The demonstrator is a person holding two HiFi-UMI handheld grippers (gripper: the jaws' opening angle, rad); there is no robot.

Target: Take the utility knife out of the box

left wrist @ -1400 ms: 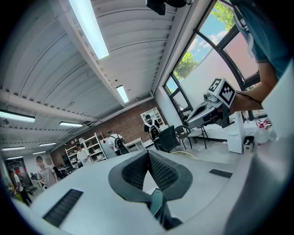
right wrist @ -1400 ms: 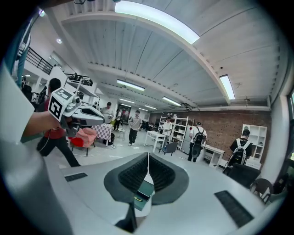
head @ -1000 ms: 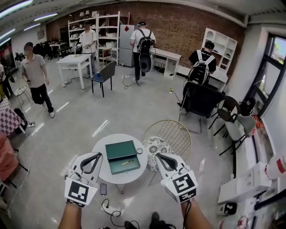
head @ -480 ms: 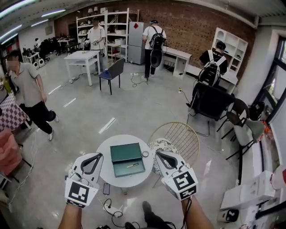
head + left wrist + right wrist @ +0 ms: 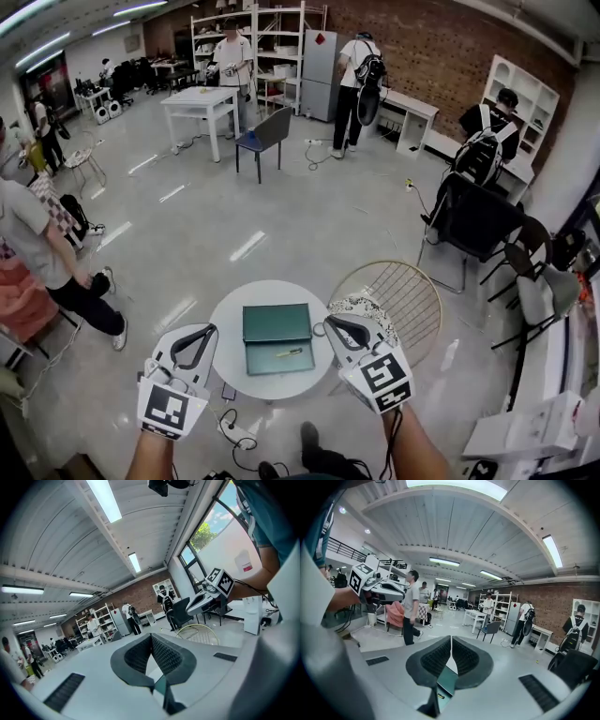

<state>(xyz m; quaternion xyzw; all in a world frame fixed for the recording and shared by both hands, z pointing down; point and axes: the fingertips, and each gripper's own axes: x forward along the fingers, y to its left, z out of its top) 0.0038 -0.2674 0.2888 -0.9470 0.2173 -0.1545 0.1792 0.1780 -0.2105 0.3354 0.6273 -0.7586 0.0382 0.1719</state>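
Observation:
A green box (image 5: 277,338) lies open on the small round white table (image 5: 234,319). Its lid is folded back on the far side. A yellowish utility knife (image 5: 291,353) lies in the near half. My left gripper (image 5: 210,329) hovers over the table's left rim, shut with nothing in it. My right gripper (image 5: 328,325) hovers at the table's right rim, also shut and empty. In the right gripper view, the gripper (image 5: 451,639) has its pads together. Below them a strip of the green box (image 5: 447,679) and a bit of the knife (image 5: 439,695) show. The left gripper (image 5: 151,637) shows its pads touching.
A gold wire chair (image 5: 405,298) with a patterned cushion (image 5: 354,306) stands right of the table. A phone (image 5: 228,392) and a power strip with cables (image 5: 234,434) lie on the floor in front. A person (image 5: 42,262) walks at the left.
The person at the left has walked closer and toward the frame's edge. The head view has swung, so the room behind has shifted. Both grippers hold the same shut pose beside the table.

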